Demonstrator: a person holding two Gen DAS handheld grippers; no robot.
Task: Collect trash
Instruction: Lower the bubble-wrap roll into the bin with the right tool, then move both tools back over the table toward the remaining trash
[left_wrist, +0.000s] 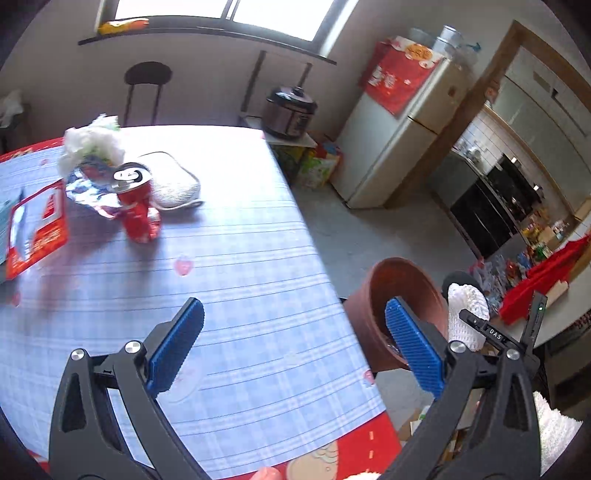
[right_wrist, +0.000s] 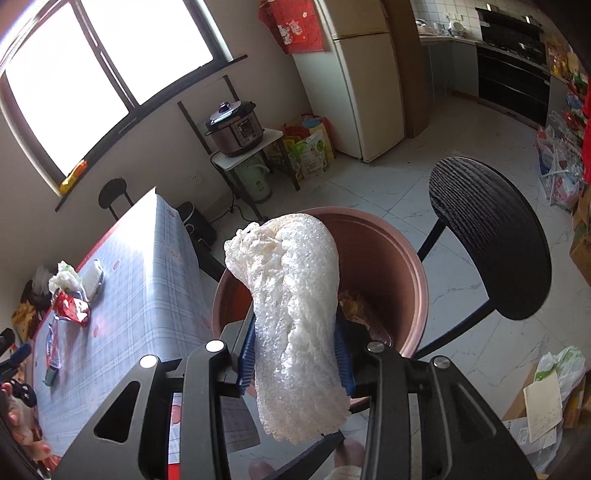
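The checked-cloth table (left_wrist: 258, 277) carries a crushed red can (left_wrist: 137, 206), foil wrapper (left_wrist: 86, 188), crumpled tissue (left_wrist: 90, 142) and red packet (left_wrist: 37, 232).

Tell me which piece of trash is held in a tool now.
The white foam wrap, clamped in the right tool above the brown bin; the other trash lies on the table.

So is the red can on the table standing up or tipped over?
Upright: the red can stands on the table, its silver top facing up.

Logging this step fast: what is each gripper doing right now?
Left gripper: open, nothing between its blue pads.
Right gripper: shut on the white crumpled foam wrap, above the brown round plastic bin.
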